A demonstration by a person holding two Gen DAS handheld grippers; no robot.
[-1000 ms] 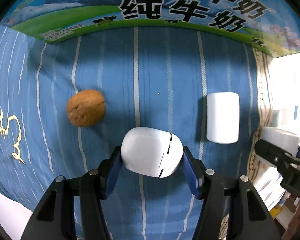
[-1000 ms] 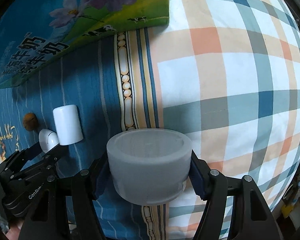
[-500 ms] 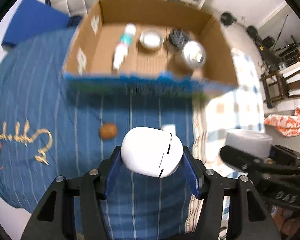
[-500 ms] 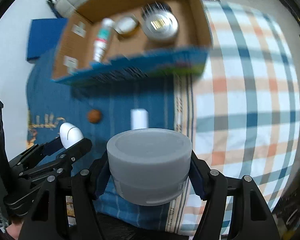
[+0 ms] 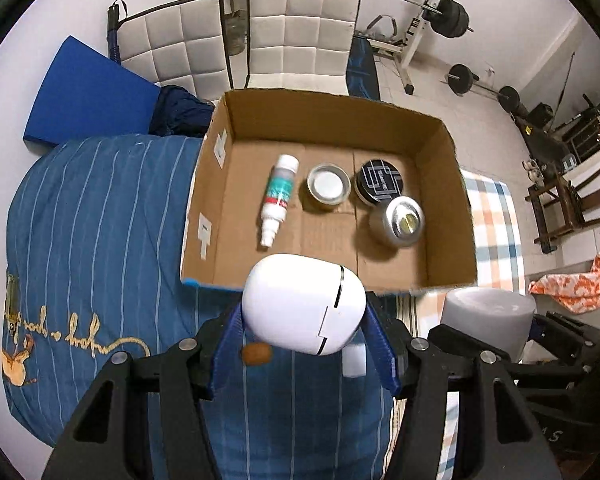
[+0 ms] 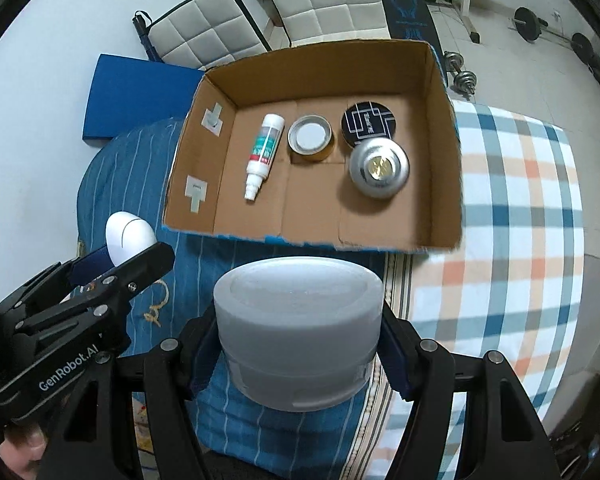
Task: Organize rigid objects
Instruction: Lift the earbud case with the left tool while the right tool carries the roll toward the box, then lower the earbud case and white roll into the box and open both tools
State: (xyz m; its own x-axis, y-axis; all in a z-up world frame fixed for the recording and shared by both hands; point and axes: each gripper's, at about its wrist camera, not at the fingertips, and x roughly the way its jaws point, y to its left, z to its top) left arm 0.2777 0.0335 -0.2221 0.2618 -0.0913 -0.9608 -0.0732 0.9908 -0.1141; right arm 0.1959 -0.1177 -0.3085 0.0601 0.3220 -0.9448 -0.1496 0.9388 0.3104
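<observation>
My left tool [image 5: 304,344] grips the white case [image 5: 304,304] and my right tool [image 6: 300,344] clamps the grey jar [image 6: 298,328], both held clear above the bed, the box [image 6: 446,152] at twelve o'clock for dropping in.

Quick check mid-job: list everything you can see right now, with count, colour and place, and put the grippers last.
cardboard box: 1, brown, open, on the bed
spray bottle: 1, white with green label, lying in the box, left part
open tin: 1, gold rim, white inside, box middle
black tin: 1, black with white lines, box right, at the back
silver tin: 1, silver, in front of the black tin
blue striped cover: 1, left of the box
plaid cover: 1, right of the box
brown ball: 1, on the blue striped cover
small white block: 1, near the brown ball
left gripper: shut on white egg-shaped case
right gripper: shut on grey round jar
</observation>
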